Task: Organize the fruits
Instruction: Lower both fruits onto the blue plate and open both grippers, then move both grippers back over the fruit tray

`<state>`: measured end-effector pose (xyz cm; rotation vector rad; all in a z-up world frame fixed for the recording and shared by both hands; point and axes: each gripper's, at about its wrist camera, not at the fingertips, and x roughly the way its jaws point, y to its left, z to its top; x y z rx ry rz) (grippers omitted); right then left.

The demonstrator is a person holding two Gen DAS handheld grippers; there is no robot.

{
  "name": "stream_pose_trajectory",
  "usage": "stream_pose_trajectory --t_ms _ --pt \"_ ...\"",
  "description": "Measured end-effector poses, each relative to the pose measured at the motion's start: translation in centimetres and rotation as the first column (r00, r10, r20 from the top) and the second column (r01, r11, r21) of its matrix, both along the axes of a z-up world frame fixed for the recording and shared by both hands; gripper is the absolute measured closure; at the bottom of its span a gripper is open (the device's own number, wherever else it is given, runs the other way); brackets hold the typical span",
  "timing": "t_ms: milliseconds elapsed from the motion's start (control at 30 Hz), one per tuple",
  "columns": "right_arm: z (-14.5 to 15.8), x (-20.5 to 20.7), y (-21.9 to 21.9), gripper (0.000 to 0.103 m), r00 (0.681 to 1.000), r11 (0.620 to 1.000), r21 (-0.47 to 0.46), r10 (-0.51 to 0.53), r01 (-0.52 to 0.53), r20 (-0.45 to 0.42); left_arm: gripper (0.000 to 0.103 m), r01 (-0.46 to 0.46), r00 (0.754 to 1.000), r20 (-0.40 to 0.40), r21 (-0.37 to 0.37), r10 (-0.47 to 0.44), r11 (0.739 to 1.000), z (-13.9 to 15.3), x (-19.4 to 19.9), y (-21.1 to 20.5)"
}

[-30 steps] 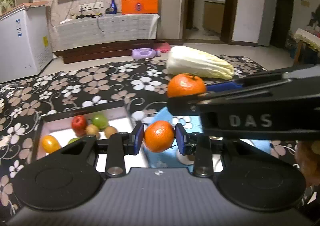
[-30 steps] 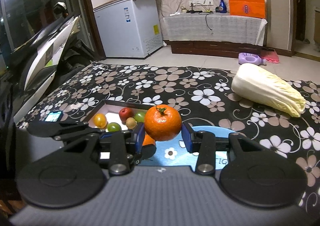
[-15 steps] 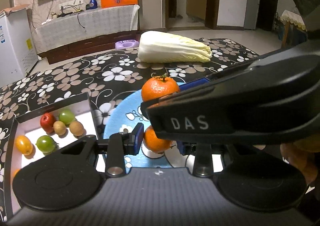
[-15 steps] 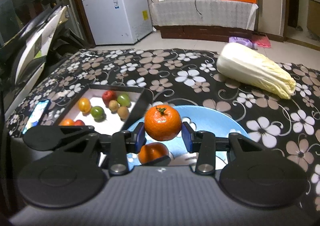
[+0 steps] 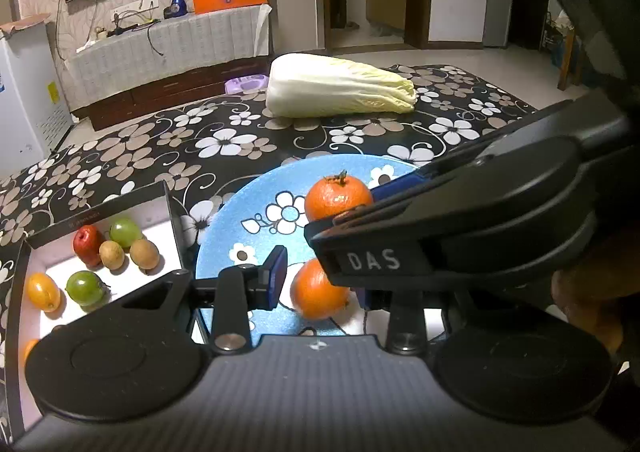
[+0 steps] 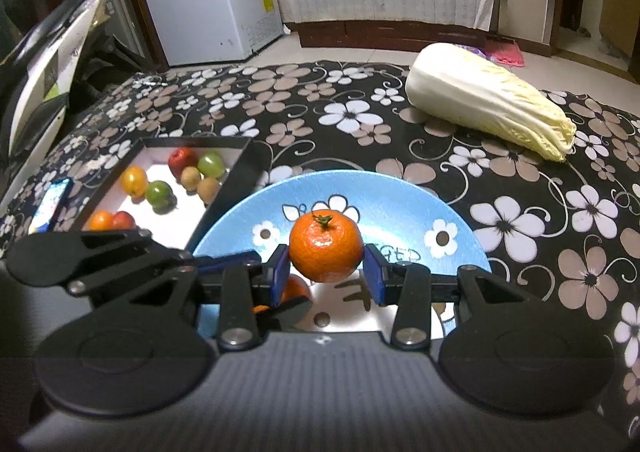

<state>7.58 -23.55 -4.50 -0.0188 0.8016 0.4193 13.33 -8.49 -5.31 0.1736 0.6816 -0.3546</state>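
Floral tabletop [image 6: 520, 212] carries one blue plate [image 6: 400, 196]; above it, left tongs [image 5: 320, 284] and right tongs [image 6: 326, 272] each clamp one mandarin; one cabbage [image 6: 488, 100] lies beyond.

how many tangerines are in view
2: one tangerine in the right hand-held gripper, one in the left hand-held gripper, both above the blue plate. None visibly hidden.
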Motion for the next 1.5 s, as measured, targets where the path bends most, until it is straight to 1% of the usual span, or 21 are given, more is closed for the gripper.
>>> stream_pose_trajectory --t_ms 367,500,533,600,667,800,1167,1367,1500 --pt "-0.5 0.3 -0.1 0.060 1.000 1.000 -0.020 -0.022 0.022 -0.018 0.063 0.012 1.000 0.002 -0.004 -0.012 1.000 0.2 -0.3 0.0" --pt "-0.6 0.4 -0.2 0.060 0.999 0.999 -0.024 -0.026 0.025 -0.024 0.061 0.028 1.000 0.007 -0.004 -0.028 1.000 0.3 -0.5 0.0" --pt "-0.7 0.4 -0.2 0.060 0.999 0.999 -0.026 -0.027 0.026 -0.026 0.060 0.031 0.999 0.008 -0.002 -0.031 1.000 0.4 -0.6 0.0" --pt "-0.7 0.5 -0.2 0.060 0.999 0.999 -0.031 -0.028 0.027 -0.029 0.048 0.033 0.999 0.015 -0.001 -0.033 0.999 0.4 -0.7 0.0" --pt "-0.8 0.5 -0.2 0.060 0.999 0.999 -0.036 -0.028 0.027 -0.035 0.042 0.035 0.999 0.021 -0.007 -0.035 0.999 0.6 -0.8 0.2" --pt "-0.8 0.5 -0.2 0.059 0.999 0.999 -0.034 -0.027 0.026 -0.040 0.037 0.034 0.999 0.030 -0.004 -0.034 0.999 0.7 -1.0 0.3" --pt "-0.5 0.3 -0.3 0.059 0.999 0.999 -0.033 -0.027 0.026 -0.029 0.034 0.032 0.999 0.044 -0.012 -0.031 0.999 0.9 -1.1 0.5" --pt "-0.1 0.2 -0.6 0.056 0.999 0.999 -0.027 -0.033 0.033 -0.012 0.032 0.035 0.998 0.052 -0.014 -0.034 0.999 1.0 -1.4 0.4" --pt "0.4 -0.1 -0.7 0.056 1.000 1.000 -0.005 -0.027 0.027 0.004 0.032 0.027 0.998 0.065 -0.022 -0.025 0.999 1.3 -1.8 0.8"
